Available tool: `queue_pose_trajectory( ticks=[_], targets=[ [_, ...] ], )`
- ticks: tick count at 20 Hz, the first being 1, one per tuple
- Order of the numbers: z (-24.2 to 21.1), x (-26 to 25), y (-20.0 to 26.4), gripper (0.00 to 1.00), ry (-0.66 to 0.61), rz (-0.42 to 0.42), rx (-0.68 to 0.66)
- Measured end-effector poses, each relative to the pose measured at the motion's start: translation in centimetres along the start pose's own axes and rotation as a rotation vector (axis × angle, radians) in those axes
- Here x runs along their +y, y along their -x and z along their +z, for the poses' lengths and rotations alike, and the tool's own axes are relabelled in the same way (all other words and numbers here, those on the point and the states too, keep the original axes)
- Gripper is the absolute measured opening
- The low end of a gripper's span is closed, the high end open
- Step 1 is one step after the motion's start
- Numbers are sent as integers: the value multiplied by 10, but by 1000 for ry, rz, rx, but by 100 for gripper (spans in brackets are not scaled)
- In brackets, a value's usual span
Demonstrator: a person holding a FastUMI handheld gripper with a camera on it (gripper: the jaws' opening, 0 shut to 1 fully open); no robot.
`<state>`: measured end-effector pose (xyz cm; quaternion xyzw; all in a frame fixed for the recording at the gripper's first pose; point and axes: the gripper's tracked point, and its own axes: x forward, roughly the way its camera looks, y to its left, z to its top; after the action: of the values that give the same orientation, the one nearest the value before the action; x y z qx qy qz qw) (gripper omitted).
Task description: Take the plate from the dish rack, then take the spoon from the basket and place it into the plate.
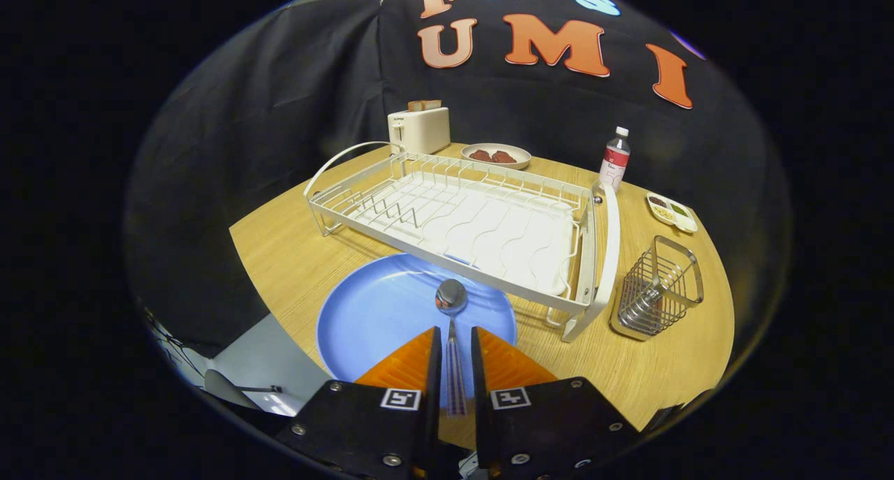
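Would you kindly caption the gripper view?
Fingers hold a metal spoon over the round blue plate beside the white dish rack.

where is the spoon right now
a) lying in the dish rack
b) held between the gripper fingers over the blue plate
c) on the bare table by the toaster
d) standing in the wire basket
b: the spoon has its handle between the fingers of the gripper, which appear closed on it, and its bowl sits just ahead of them over the blue plate, in front of the dish rack and apart from the wire basket.

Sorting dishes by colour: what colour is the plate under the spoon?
Light blue plate, clearest in the gripper view, under the spoon the gripper holds.
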<state>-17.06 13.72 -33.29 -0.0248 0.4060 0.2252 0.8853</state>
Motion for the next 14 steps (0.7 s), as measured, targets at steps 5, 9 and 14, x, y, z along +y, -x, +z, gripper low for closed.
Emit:
queue_pose_trajectory(
  ticks=[5,9,14],
  targets=[
    [27,-15,17,57,-36,-43,-62],
    [74,-37,46,71,-46,-89,-169],
    [137,-57,87,82,-64,-134,-328]
  ],
)
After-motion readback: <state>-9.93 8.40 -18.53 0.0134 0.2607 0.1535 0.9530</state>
